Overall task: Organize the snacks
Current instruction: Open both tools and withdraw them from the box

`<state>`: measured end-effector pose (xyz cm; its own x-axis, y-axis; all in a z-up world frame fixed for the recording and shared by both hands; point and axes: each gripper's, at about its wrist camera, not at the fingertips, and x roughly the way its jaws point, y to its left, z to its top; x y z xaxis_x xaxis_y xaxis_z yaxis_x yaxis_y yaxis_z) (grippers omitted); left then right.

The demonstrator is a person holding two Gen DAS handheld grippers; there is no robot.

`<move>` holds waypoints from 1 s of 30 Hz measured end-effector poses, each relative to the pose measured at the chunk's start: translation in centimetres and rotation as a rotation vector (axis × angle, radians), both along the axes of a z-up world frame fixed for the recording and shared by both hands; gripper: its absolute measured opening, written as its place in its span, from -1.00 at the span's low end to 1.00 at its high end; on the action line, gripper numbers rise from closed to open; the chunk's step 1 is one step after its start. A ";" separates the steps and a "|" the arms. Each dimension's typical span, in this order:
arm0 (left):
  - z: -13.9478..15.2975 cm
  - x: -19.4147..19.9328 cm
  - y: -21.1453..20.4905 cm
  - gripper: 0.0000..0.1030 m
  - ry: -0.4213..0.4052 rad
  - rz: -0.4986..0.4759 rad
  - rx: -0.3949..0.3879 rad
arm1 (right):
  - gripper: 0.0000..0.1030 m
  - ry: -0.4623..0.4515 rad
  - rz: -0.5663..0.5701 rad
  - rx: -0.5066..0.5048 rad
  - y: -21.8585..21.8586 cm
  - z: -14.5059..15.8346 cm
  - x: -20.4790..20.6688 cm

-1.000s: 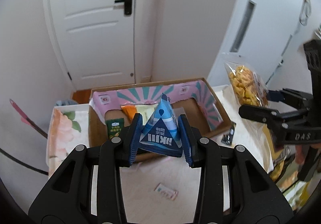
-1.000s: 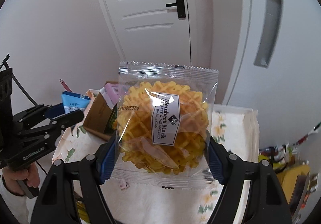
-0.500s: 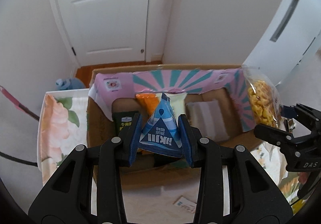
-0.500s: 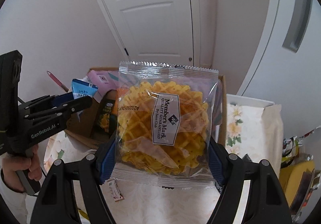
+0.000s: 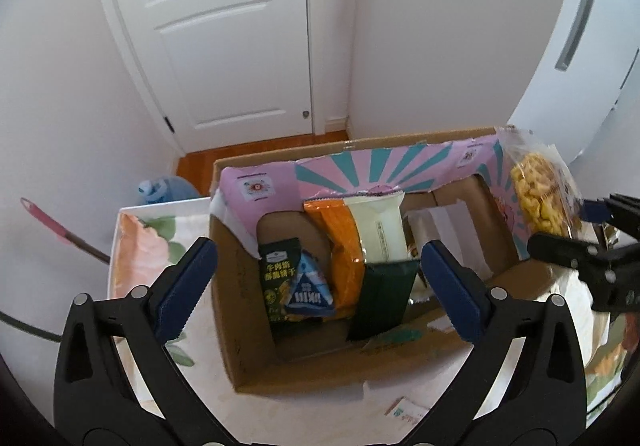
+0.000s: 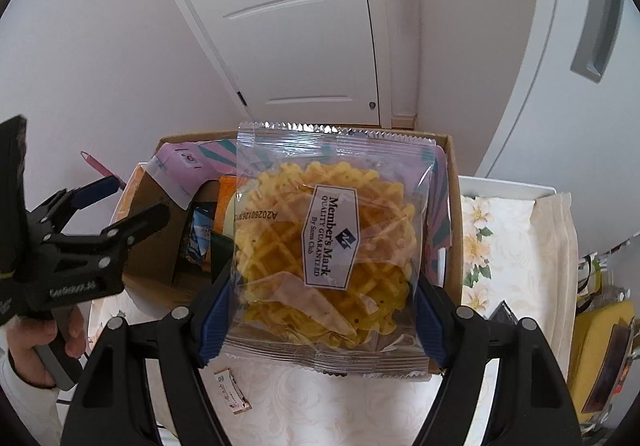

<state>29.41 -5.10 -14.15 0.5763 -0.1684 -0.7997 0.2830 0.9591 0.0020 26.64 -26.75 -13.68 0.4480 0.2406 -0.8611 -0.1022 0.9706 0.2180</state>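
The left gripper (image 5: 320, 286) is being held wide above the cardboard box (image 5: 256, 330), its jaws having just been opening, the blue triangular packet (image 5: 310, 290) now lying inside among other snacks. The waffle packet (image 6: 328, 246) is being clamped by the right gripper (image 6: 320, 320) over the box.

Both grippers, the left gripper (image 5: 320, 286) and the right gripper (image 6: 320, 320), are matte black frames with silver screws and ribbed blue pads (image 5: 186, 292), the left one bearing white lettering, above a white sleeve (image 6: 22, 390).
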 end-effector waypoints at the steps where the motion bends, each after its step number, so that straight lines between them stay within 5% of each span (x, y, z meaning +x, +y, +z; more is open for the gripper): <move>1: 0.1 -0.3 0.1 0.97 0.000 0.001 -0.001 | 0.42 0.003 -0.005 0.002 -0.1 0.0 -0.1; 14: 2.5 -4.3 1.8 0.97 -0.024 0.027 -0.031 | 0.53 0.103 -0.042 0.033 0.7 -2.2 3.3; 16: 2.5 -4.8 2.0 0.97 -0.021 0.031 -0.036 | 0.82 0.082 -0.062 0.052 0.7 -2.4 3.1; 18: 2.6 -5.3 2.3 0.97 -0.021 0.035 -0.040 | 0.88 0.047 -0.074 0.060 0.6 -2.1 2.6; 30: 4.4 -8.4 2.1 0.97 -0.055 0.031 -0.044 | 0.89 -0.057 -0.061 0.023 0.8 1.3 -0.9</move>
<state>21.04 -2.99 -9.74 0.6249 -0.1843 -0.7586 0.2541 0.9668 -0.0256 25.78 -25.95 -12.41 0.5106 0.2310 -0.8282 -0.0559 0.9701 0.2361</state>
